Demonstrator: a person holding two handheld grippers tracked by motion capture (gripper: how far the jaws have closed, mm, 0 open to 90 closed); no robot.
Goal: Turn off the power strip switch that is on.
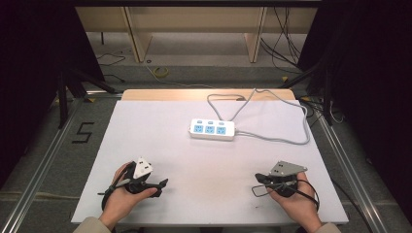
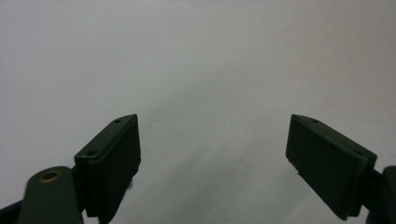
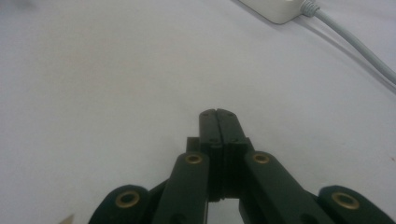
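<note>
Nothing begun: left gripper (image 1: 158, 187) gapes empty, right gripper (image 1: 259, 182) pinched closed on nothing, both by the table's (image 1: 160, 131) near edge; power strip (image 1: 212, 129) untouched.

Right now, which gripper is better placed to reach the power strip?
Probably the right gripper: the power strip lies right of centre, and its corner shows in the right gripper view. But its jaws are shut; the left gripper is open.

Counter (image 1: 160, 145) evenly lit from above, surroundings kept dark. Gripper views dim, grainy; near tongs blurred, soft shadows cast below them.
</note>
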